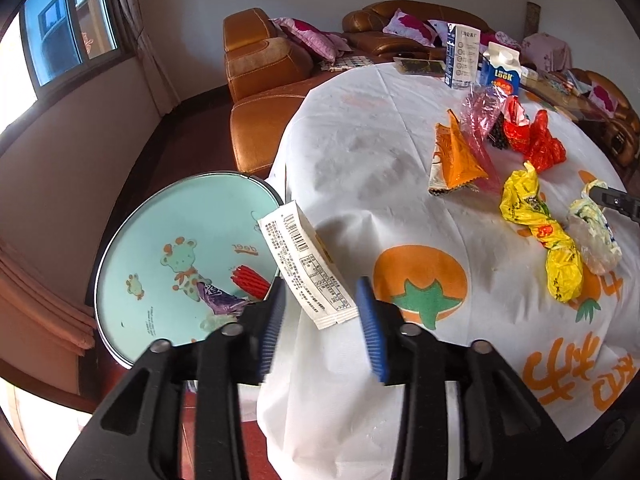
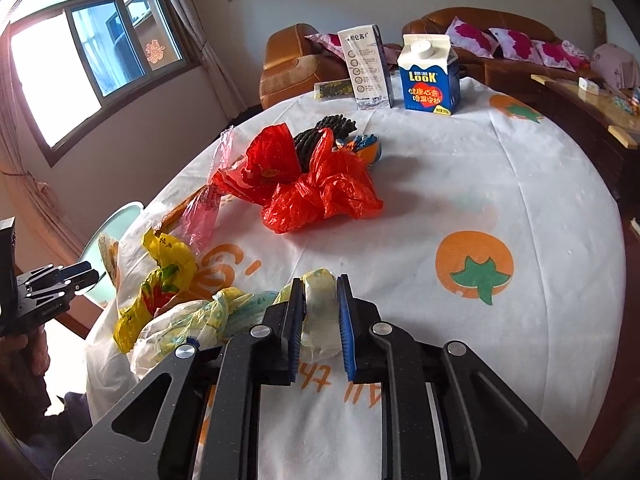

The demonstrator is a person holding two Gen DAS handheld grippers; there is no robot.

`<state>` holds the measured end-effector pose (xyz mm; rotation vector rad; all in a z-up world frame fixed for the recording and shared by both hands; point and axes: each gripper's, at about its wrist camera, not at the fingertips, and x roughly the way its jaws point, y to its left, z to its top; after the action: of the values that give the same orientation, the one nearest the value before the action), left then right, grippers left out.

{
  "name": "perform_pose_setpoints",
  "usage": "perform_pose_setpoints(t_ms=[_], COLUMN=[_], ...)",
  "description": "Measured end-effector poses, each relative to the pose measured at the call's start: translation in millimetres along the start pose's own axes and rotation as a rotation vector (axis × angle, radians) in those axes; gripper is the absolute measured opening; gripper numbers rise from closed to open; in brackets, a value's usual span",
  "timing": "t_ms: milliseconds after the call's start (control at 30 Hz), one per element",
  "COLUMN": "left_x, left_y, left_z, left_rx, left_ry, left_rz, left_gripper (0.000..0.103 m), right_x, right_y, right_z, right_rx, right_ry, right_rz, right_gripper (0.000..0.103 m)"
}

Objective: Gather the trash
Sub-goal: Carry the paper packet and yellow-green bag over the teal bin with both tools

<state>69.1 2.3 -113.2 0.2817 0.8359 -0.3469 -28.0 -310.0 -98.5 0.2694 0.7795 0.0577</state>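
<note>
Crumpled pale plastic bag at the near table edge sits pinched in our right gripper; it's soft, light, slippery, so we'd hold its bunched knot w/ firm pressure. Left gripper jaws stand apart, white printed paper sachet loose btw them over the round mint bin lid.

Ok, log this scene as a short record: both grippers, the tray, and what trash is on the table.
left gripper: open, white packet between the jaws, pads not pressing it
right gripper: shut on pale bag
teal tray: holds red wrapper, purple wrapper
table: yellow bag, red bag, orange wrapper, blue carton, grey carton
</note>
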Motion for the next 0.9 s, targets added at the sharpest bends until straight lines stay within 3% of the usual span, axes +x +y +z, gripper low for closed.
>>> perform_pose_setpoints(t_ms=[333, 367, 433, 500, 900], left_x=[30.1, 33.3, 39.1, 40.4, 18.0], left_y=[-3.8, -3.2, -3.0, -2.4, 1.8], left_z=[9.2, 9.5, 10.0, 10.2, 12.7], left_rx=[-0.015, -0.021, -0.027, -0.040, -0.038], left_ry=[0.023, 0.030, 0.041, 0.047, 0.017], left_rz=[-0.002, -0.008, -0.010, -0.025, -0.031], left_gripper=[0.045, 0.044, 0.031, 0.028, 0.022], right_x=[-9.7, -11.7, -14.1, -15.1, -36.0], right_y=[-1.3, -1.3, -0.5, 0.4, 0.4], right_z=[6.1, 7.0, 8.2, 8.7, 21.8], right_rx=[-0.006, -0.007, -0.012, -0.017, -0.004], right_ry=[-0.038, -0.044, -0.053, -0.060, -0.125], right_rz=[0.001, 0.003, 0.002, -0.001, 0.021], right_gripper=[0.016, 0.016, 0.016, 0.016, 0.016])
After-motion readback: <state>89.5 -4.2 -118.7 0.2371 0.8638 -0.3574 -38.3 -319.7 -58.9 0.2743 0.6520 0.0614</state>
